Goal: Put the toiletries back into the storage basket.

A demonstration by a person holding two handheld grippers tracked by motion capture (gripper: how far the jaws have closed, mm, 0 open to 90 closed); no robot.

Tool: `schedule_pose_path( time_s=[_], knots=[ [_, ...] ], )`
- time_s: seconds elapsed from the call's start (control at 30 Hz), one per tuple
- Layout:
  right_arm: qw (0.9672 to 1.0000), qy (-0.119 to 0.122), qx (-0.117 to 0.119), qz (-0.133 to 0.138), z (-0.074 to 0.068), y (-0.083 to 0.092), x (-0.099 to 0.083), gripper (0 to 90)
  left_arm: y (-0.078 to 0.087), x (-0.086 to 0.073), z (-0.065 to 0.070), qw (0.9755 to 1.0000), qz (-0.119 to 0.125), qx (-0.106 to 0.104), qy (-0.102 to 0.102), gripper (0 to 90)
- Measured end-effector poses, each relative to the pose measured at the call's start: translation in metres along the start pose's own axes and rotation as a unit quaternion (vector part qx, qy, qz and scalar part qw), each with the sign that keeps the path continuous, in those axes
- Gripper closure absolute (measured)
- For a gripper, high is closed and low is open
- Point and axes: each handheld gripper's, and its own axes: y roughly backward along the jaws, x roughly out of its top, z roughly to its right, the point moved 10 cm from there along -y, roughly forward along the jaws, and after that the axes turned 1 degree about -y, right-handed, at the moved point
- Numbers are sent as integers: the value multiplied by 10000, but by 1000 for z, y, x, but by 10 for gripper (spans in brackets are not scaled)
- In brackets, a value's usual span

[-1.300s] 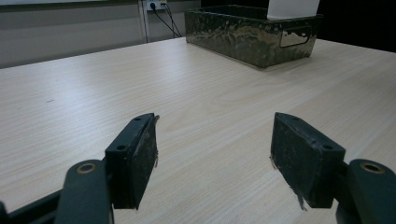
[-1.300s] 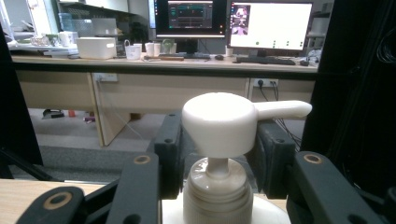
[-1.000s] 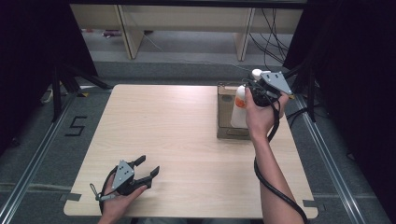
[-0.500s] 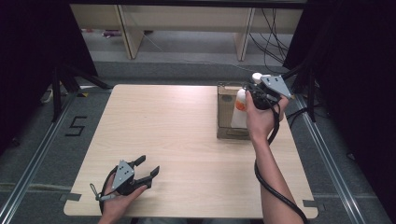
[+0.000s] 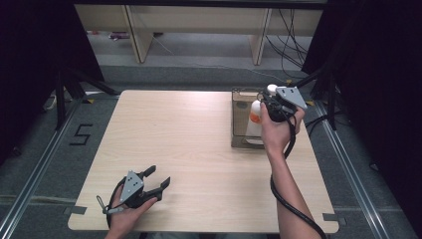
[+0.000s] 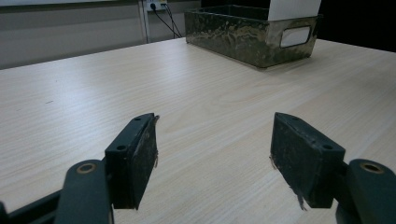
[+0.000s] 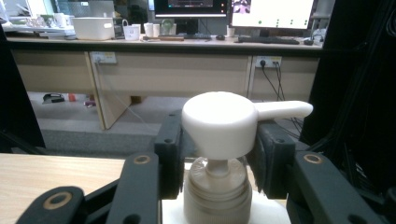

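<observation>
Reading from the floor at nine o'clock, a taped "5" (image 5: 81,134) is the one legible mark. Your pale wood-grain counter (image 5: 174,144) carries a dull, mottled metal bin (image 5: 240,124) at two o'clock. Your right tool (image 5: 271,105) is clenched on the white pump bottle (image 5: 255,119) — orange-banded, standing in the bin. Your left tool (image 5: 158,179) rests released at seven o'clock.

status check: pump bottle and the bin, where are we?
Done: the right gripper is shut on the white pump bottle with an orange label, jaws at its pump head. In hand: the bottle stands upright in or just over the dark metal bin; whether it rests on the bottom I cannot tell. Left: release or lift clear. The left gripper lies open near the table's front edge.
</observation>
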Motion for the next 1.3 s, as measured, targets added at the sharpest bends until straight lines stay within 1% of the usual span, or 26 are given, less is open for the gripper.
schedule_pose_path(
  time_s=[0.03,0.07,0.1,0.13,0.2,0.23,0.3,0.33,0.43,0.47,0.5,0.53,0.67,0.7,0.77,0.93,0.97,1.0,1.03,1.1,1.13,1.17,1.23,1.3],
  knots=[
    [10000,23,-4,-3,0,-1,-1,601,0,0,0,10000,4,-3,7,310],
    [10000,-38,4,-37,-2,-1,-5,601,0,0,-1,10000,21,-7,16,310],
    [10000,-38,4,-37,-2,-1,-5,601,0,0,-1,10000,15,-3,10,310],
    [10000,25,13,-50,-1,-2,-6,601,0,0,-1,10000,22,-8,7,310],
    [9999,24,15,-106,-2,-2,-11,601,0,0,0,10000,7,-10,-17,310],
    [9999,-16,44,-100,-3,-2,-11,601,0,0,0,10000,10,-1,-13,310],
    [9999,-1,23,-108,-2,-2,-12,601,0,0,0,10000,18,-3,-15,310],
    [9999,-33,10,-111,-1,-2,-13,601,0,0,0,10000,0,2,-17,310],
    [9999,33,10,-103,1,-3,-15,601,0,0,0,10000,3,-6,-11,310],
    [9999,-20,5,-156,1,-2,-17,601,0,0,0,10000,6,-8,-10,310],
    [9999,-20,5,-156,1,-2,-17,601,0,0,0,10000,13,-3,-14,310],
    [9999,31,7,-117,2,-3,-18,601,0,0,0,10000,11,-2,-11,310],
    [9998,-12,0,-179,1,-3,-21,601,0,0,0,10000,27,-7,-15,310],
    [9999,32,3,-150,1,-3,-22,601,0,0,0,10000,7,3,-16,310],
    [9999,38,6,-121,1,-4,-21,601,0,0,0,10000,8,1,-11,310],
    [9999,65,-6,-141,1,-3,-22,600,0,0,0,10000,7,-3,-16,310],
    [9999,24,12,-119,0,-3,-22,599,0,0,0,10000,8,-3,-21,310],
    [9999,100,22,-101,0,-3,-22,599,0,0,0,10000,10,-8,-16,310],
    [9999,56,8,-110,0,-3,-23,598,0,0,0,10000,6,-6,-19,310],
    [9998,142,22,-97,1,-3,-23,597,0,0,0,10000,8,-4,-27,310],
    [9999,75,35,-97,0,-2,-23,597,0,0,1,10000,5,-6,-43,310],
    [9999,114,10,-27,1,-1,-23,595,0,0,1,10000,7,-8,-42,310],
    [9999,133,14,-15,0,0,-24,591,0,0,1,10000,7,-7,-40,310],
    [9999,59,-21,-86,-1,0,-26,579,0,0,1,10000,4,-6,-42,310]
  ],
)
